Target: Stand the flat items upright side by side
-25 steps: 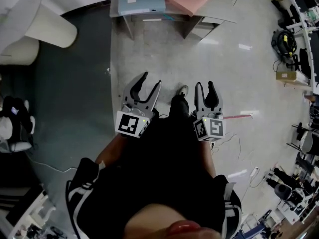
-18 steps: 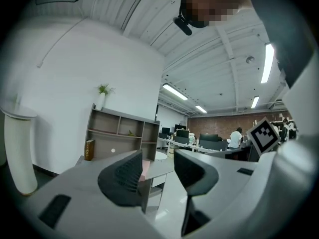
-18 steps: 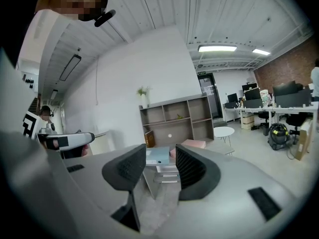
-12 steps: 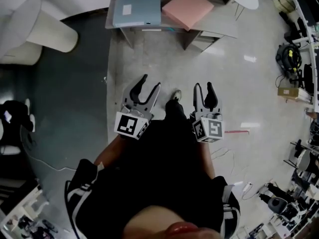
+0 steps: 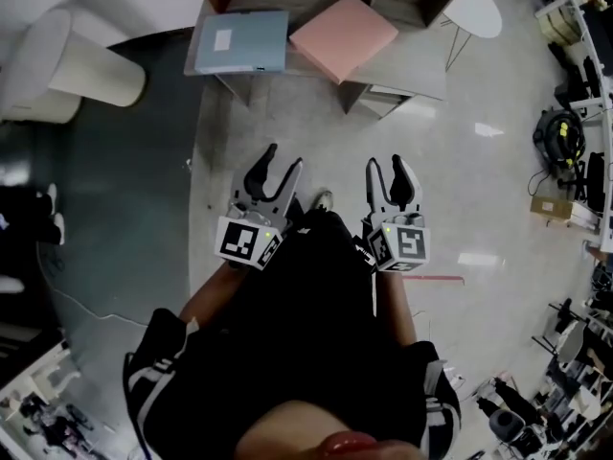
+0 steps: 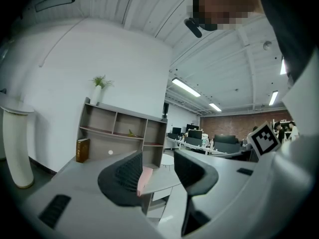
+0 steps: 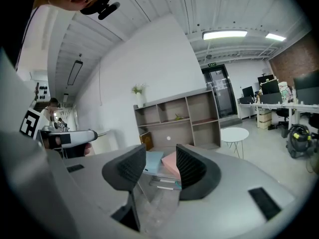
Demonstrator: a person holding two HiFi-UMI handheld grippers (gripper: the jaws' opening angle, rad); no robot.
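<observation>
On the low grey desk point(image 5: 412, 65), toward its left end, a pale blue flat rectangular folder point(image 5: 241, 41) lies flat. A pink flat square board point(image 5: 343, 36) lies flat just beside it, nearer the middle, turned cornerwise to the desk's front edge. Both claws are over the pale floor, well short of the desk. The left gripper point(image 5: 284, 156) and the right gripper point(image 5: 385, 162) are each released, jaws apart, nothing between them.
</observation>
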